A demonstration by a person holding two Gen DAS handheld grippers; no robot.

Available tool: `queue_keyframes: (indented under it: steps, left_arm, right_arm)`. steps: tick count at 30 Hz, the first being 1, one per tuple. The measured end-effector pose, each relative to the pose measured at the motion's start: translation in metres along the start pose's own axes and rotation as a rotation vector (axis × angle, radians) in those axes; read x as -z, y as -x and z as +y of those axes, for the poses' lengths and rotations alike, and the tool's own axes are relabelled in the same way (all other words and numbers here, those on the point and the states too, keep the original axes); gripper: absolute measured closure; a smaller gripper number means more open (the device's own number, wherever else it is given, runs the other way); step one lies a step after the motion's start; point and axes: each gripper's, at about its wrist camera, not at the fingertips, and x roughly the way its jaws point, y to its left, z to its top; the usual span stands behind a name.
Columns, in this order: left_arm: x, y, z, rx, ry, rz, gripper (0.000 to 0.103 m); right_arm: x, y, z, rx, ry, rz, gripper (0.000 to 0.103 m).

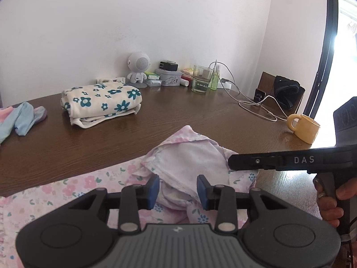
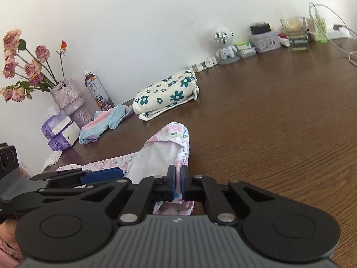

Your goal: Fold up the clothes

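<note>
So the pink floral garment [image 1: 191,163] is sitting at the near edge of the counter [image 1: 200,116], bunched up with its pale inside showing. Thin cotton by the look of it, so I'd guess it's super light, floppy, zero stiffness, not fragile at all. It'll sag and slide off any fold you don't pin down. Best bet is probably to pinch it at a hem or corner where the fabric doubles up, not in the loose middle where you'd just grab one layer.

The right tongs [image 2: 177,184] are pressed together on a fold of that fabric, a strip of the print squeezed between the blue pads. The left tongs [image 1: 178,188] are spread, pads either side of a hump of cloth but not pressing on it as far as I can tell.

View differences: the left wrist cam shows the right tool coming in side-on from 3 o'clock, plus the person's hand [image 1: 330,203] on the handle, a yellow mug [image 1: 304,128] at 2 o'clock and a doorway. You can't see the pinch itself there. The right wrist cam shows the pinch clearly, and also a vase of dried roses [image 2: 67,98], a drink bottle [image 2: 97,91] and tissue packs [image 2: 60,131] out at 10 o'clock. Both catch the folded blue-flower cloth [image 1: 101,103] and the pastel socks [image 2: 107,120] further back.
</note>
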Motion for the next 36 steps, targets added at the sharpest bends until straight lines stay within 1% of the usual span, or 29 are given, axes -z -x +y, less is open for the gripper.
queue_keyframes:
  steps: [1,3,5,7,8,9,11,13,16,18,19,21,23,25,30,36]
  left_arm:
    - [0.0,0.001,0.002,-0.006,-0.001,0.001,0.07]
    - [0.0,0.0,0.006,-0.007,-0.005,0.019,0.071]
    - [0.002,-0.008,0.007,0.003,-0.005,0.049,0.085]
    - [0.005,-0.012,0.007,0.0,-0.017,0.049,0.085]
    - [0.004,-0.011,0.008,0.011,-0.013,0.048,0.085]
    - [0.003,-0.009,0.009,0.021,-0.008,0.047,0.085]
    - [0.001,-0.003,0.012,0.046,-0.001,0.044,0.067]
    - [0.0,0.011,0.015,0.039,-0.023,0.02,0.064]
    - [0.001,0.035,0.024,0.013,-0.045,-0.004,0.063]
    - [0.003,0.049,0.034,-0.005,-0.051,-0.006,0.063]
    - [0.005,0.054,0.039,-0.014,-0.055,-0.003,0.065]
    - [0.01,0.06,0.049,-0.035,-0.05,0.012,0.066]
    - [0.015,0.064,0.06,-0.042,-0.035,0.024,0.072]
    - [0.018,0.069,0.069,-0.056,-0.015,0.029,0.072]
    - [0.02,0.083,0.084,-0.071,0.005,0.005,0.072]
    - [0.018,0.097,0.098,-0.105,0.031,-0.024,0.07]
  right_arm:
    - [-0.001,0.001,0.006,0.012,0.032,-0.006,0.099]
    - [-0.006,0.003,0.022,0.037,0.098,-0.013,0.099]
    - [-0.009,0.004,0.036,0.052,0.151,-0.016,0.099]
    - [-0.011,0.004,0.051,0.061,0.199,-0.018,0.099]
    - [-0.011,0.004,0.059,0.063,0.226,-0.021,0.099]
    - [-0.01,0.004,0.066,0.064,0.25,-0.024,0.099]
    - [-0.01,0.004,0.082,0.062,0.302,-0.03,0.099]
    - [-0.009,0.003,0.096,0.067,0.354,-0.036,0.099]
    - [-0.007,-0.001,0.116,0.066,0.421,-0.031,0.099]
    - [-0.002,-0.005,0.129,0.067,0.47,-0.029,0.099]
    - [0.0,-0.006,0.135,0.062,0.492,-0.026,0.099]
    - [0.003,-0.009,0.148,0.051,0.536,-0.02,0.099]
    - [0.007,-0.014,0.161,0.048,0.584,-0.009,0.099]
    - [0.012,-0.021,0.173,0.043,0.633,0.009,0.099]
    - [0.028,-0.04,0.196,0.028,0.727,0.069,0.099]
    - [0.044,-0.061,0.206,0.006,0.75,0.133,0.099]
